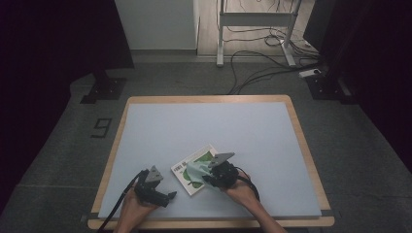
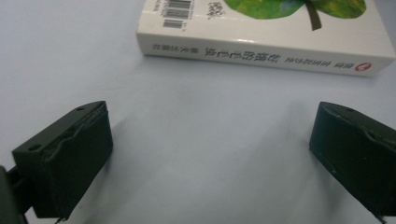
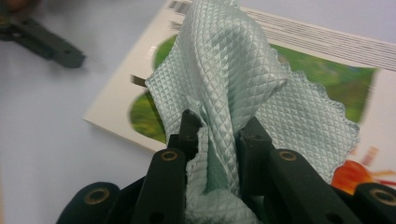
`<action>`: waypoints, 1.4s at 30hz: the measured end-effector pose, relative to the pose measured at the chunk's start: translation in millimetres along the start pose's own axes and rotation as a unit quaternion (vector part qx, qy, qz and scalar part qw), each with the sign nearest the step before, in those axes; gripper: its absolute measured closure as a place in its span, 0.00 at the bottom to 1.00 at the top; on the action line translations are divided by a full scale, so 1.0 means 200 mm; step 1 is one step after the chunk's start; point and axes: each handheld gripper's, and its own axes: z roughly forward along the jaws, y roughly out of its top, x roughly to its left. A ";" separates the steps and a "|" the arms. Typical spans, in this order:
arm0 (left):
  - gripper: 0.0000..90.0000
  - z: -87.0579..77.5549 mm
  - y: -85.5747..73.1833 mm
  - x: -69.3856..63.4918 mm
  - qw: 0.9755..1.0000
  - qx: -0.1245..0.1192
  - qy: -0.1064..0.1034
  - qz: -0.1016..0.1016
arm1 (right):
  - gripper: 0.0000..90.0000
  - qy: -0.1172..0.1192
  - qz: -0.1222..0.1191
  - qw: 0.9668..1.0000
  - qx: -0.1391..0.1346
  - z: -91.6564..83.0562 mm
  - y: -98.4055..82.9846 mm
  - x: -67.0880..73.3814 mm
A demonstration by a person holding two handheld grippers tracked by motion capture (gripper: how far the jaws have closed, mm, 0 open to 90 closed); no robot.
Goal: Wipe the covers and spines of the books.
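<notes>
Nearest: right gripper, jaws clamped on a pale green waffle-weave cloth, its free end draped over the cover of a book directly beneath. I judged wiping that cover to be the work in hand. Next: left gripper, jaws spread wide on nothing, resting on the blue table mat. Beyond: the book's spine faced my left jaws, long axis crosswise to them; the right gripper was nearer.
</notes>
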 end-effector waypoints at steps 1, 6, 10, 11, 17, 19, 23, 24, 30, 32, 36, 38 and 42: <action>0.00 0.00 0.00 0.00 1.000 -0.001 0.000 -0.002 | 0.82 0.006 -0.003 1.000 0.000 0.01 0.01 0.02; 0.00 -0.02 -0.02 0.02 1.000 0.000 0.003 -0.003 | 0.82 0.022 -0.016 1.000 0.002 0.03 0.03 0.09; 0.00 -0.03 -0.03 0.03 1.000 -0.001 0.004 -0.004 | 0.82 0.035 -0.027 0.999 0.003 0.05 0.05 0.15; 0.00 -0.03 -0.03 0.03 1.000 -0.001 0.004 -0.004 | 0.82 0.037 -0.030 0.999 0.003 0.06 0.05 0.16; 0.00 -0.03 -0.03 0.03 1.000 -0.001 0.005 -0.004 | 0.82 0.043 -0.036 0.998 0.005 0.07 0.06 0.20; 0.00 -0.03 -0.03 0.03 1.000 -0.001 0.005 -0.003 | 0.82 0.044 -0.038 0.998 0.006 0.07 0.06 0.20; 0.00 -0.03 -0.03 0.03 1.000 -0.001 0.006 -0.003 | 0.82 0.048 -0.040 0.998 0.008 0.08 0.08 0.20; 0.00 -0.03 -0.03 0.03 1.000 -0.001 0.006 -0.003 | 0.82 0.047 -0.043 0.998 0.010 0.08 0.08 0.20; 0.00 -0.03 -0.03 0.03 1.000 -0.001 0.006 -0.003 | 0.82 0.045 -0.045 0.998 0.011 0.12 0.13 0.18; 0.00 -0.03 -0.03 0.03 1.000 -0.001 0.006 -0.003 | 0.82 0.043 -0.044 0.998 0.012 0.14 0.15 0.17; 0.00 -0.03 -0.03 0.03 1.000 -0.002 0.006 -0.003 | 0.82 0.038 -0.039 0.998 0.012 0.17 0.18 0.14; 0.00 -0.03 -0.03 0.03 1.000 -0.002 0.006 -0.004 | 0.82 0.035 -0.037 0.999 0.012 0.19 0.20 0.13; 0.00 -0.03 -0.03 0.03 1.000 -0.002 0.006 -0.004 | 0.82 0.033 -0.034 0.999 0.012 0.22 0.23 0.12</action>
